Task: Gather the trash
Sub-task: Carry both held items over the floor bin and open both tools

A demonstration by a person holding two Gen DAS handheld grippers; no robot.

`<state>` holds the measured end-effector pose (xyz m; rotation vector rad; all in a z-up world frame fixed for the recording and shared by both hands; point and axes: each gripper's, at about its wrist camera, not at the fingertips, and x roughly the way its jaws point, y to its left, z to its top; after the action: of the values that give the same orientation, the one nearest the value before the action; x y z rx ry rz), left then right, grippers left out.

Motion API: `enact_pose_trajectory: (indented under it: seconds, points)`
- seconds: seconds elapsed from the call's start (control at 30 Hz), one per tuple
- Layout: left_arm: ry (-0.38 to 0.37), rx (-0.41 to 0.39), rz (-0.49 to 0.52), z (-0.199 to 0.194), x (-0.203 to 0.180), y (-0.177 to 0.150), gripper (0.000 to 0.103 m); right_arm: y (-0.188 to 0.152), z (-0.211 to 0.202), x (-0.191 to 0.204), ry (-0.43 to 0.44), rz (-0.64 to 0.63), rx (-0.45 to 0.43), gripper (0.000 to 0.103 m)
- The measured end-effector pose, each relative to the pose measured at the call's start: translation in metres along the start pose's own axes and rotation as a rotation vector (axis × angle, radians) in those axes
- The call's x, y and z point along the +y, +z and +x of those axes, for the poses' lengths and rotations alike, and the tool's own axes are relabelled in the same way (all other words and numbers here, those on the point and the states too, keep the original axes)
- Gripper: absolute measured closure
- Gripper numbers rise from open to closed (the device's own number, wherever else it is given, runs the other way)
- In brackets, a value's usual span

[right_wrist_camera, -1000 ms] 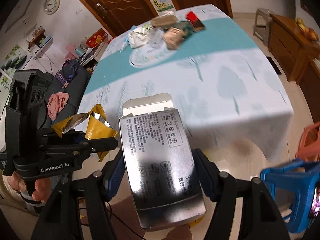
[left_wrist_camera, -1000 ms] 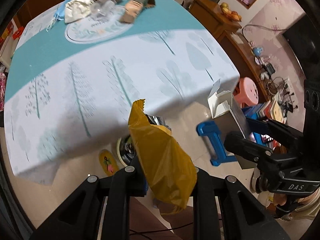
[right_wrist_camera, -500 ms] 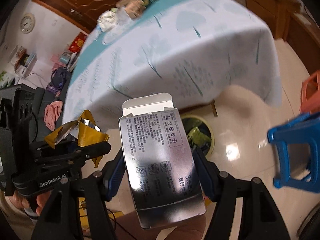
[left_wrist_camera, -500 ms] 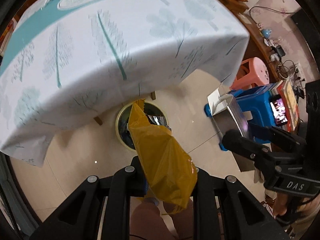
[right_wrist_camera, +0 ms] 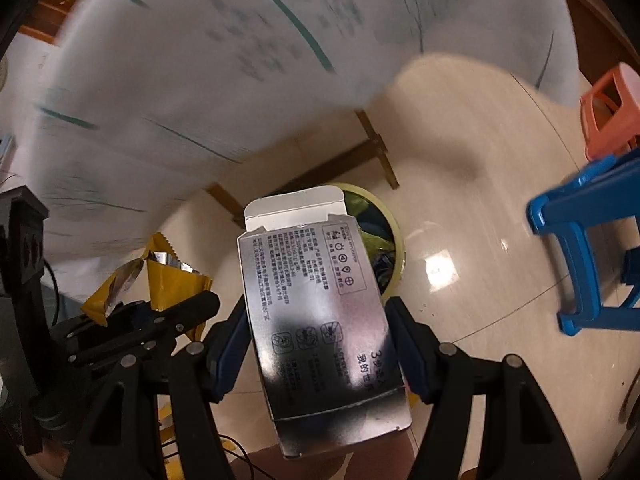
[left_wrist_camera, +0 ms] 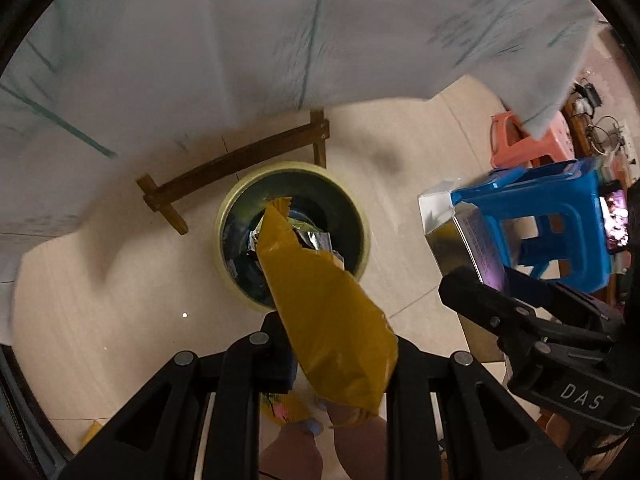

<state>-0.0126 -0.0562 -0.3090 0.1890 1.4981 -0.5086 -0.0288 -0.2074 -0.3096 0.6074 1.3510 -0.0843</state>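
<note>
Both tongs hang over the floor beside the draped table, each carrying 1 piece of trash. The left gripper (left_wrist_camera: 340, 356) is clamped on a yellow foil snack wrapper (left_wrist_camera: 320, 300), whose torn top points straight ahead at the round yellow-rimmed waste bin (left_wrist_camera: 356, 208) just beyond its tips. The right gripper (right_wrist_camera: 320, 344) grips a silver cardboard box (right_wrist_camera: 320, 312) with printed text and an open end flap; the same bin (right_wrist_camera: 396, 236) sits directly ahead of it, mostly hidden behind the box.

The step in hand looks like the drop-off: both items seem carried to the bin and lined up above it, with other rubbish already inside. Next, each tong likely needs its load centred over the bin mouth, then its jaws let go, the light wrapper from low enough not to drift. A blue plastic stool (right_wrist_camera: 592, 248) stands to the right of the right tongs, well clear.
</note>
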Motion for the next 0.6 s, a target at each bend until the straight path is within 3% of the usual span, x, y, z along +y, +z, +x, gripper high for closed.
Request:
enact_pose_trajectory:
  seconds: [0.2, 0.27, 0.33, 0.6]
  points:
    - [0.019, -0.017, -0.004, 0.054, 0.016, 0.005, 0.082, 0.0, 0.058, -0.019, -0.034, 0.021, 0.004, 0.037]
    - [0.032, -0.03, -0.006, 0.063, 0.019, 0.006, 0.07, 0.0, 0.069, -0.024, -0.038, 0.027, 0.003, 0.037]
    - [0.042, -0.047, -0.009, 0.07, 0.024, 0.008, 0.05, 0.001, 0.078, -0.026, -0.042, 0.03, 0.0, 0.037]
    - [0.081, -0.053, -0.054, 0.079, 0.047, 0.003, 0.021, 0.009, 0.102, -0.024, -0.056, 0.015, 0.001, 0.036]
